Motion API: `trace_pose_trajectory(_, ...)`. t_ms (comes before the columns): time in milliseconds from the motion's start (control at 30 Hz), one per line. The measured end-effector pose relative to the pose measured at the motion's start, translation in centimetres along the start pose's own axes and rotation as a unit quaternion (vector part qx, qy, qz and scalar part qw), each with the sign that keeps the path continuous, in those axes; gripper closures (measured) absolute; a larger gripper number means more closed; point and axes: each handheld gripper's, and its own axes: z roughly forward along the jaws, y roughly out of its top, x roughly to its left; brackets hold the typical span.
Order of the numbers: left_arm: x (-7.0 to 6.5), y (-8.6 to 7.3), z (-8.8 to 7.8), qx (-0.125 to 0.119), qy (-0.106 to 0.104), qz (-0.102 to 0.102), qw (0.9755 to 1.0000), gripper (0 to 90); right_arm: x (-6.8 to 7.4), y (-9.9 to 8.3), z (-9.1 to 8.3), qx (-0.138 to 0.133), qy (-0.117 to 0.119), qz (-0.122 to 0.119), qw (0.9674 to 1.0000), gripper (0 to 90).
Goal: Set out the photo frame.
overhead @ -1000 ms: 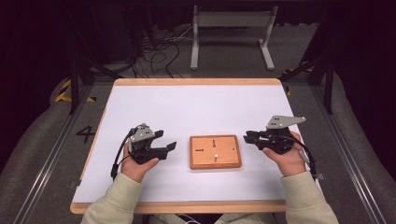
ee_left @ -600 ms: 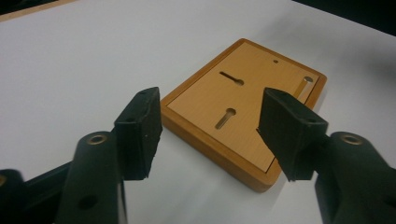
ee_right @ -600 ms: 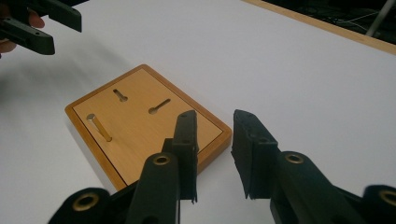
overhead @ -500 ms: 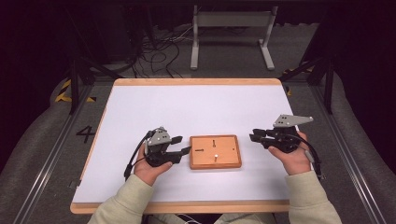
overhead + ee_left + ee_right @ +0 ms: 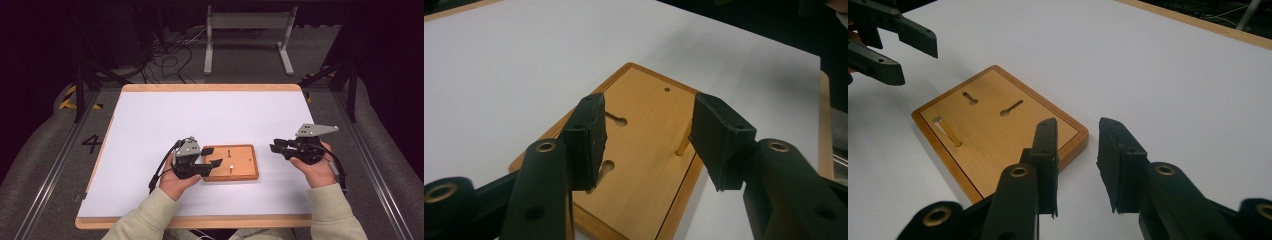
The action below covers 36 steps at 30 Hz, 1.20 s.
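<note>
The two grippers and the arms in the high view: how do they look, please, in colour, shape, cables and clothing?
Both are black two-jaw tools. The left gripper carries a small grey plate on top, and a black cable loops from it. The right gripper bears a grey three-cornered plate and trails a black cable too. Seen close, the flat black pads sit on arms with brass-coloured rivets. Both sleeves are pale beige.

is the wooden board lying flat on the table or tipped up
Flat. The wooden board rests level on the white table, all edges down; the left gripper hovers over its left end, jaws apart.
</note>
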Motion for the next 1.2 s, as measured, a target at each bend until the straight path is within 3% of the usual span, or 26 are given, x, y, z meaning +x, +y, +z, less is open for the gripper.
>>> trace_pose_trajectory(100, -0.1, 0.0, 0.2, 0.000, -0.007, 0.004, 1.0000, 48.1, 0.0, 0.0, 0.0, 0.001, 0.000, 0.000, 1.0000, 70.1)
trace_pose_trajectory(167, -0.2, 0.0, 0.8, 0.006, -0.032, 0.004, 0.9995, 48.2, 0.0, 0.0, 0.1, 0.001, 0.002, 0.000, 1.0000, 69.9)
trace_pose_trajectory(267, -0.4, -0.1, 1.3, 0.010, -0.047, 0.006, 0.9988, 48.5, 0.0, 0.0, 0.1, 0.001, 0.003, 0.001, 1.0000, 69.7)
trace_pose_trajectory(467, -0.8, -0.5, 2.2, 0.014, -0.061, 0.012, 0.9980, 53.2, 0.1, 0.0, 0.3, 0.002, 0.005, 0.003, 1.0000, 69.4)
trace_pose_trajectory(600, -0.8, -0.9, 3.0, 0.023, -0.063, 0.013, 0.9977, 54.8, 0.1, -0.1, 0.4, 0.005, 0.004, 0.003, 1.0000, 69.5)
trace_pose_trajectory(1000, -1.6, -1.1, 5.5, 0.038, -0.064, 0.042, 0.9964, 59.6, 0.2, -0.4, 0.5, 0.010, 0.006, 0.005, 0.9999, 69.6)
trace_pose_trajectory(1200, -1.7, -1.2, 6.4, 0.039, -0.068, 0.053, 0.9955, 68.2, 0.2, -0.6, 0.5, 0.010, 0.007, 0.007, 0.9999, 69.5)
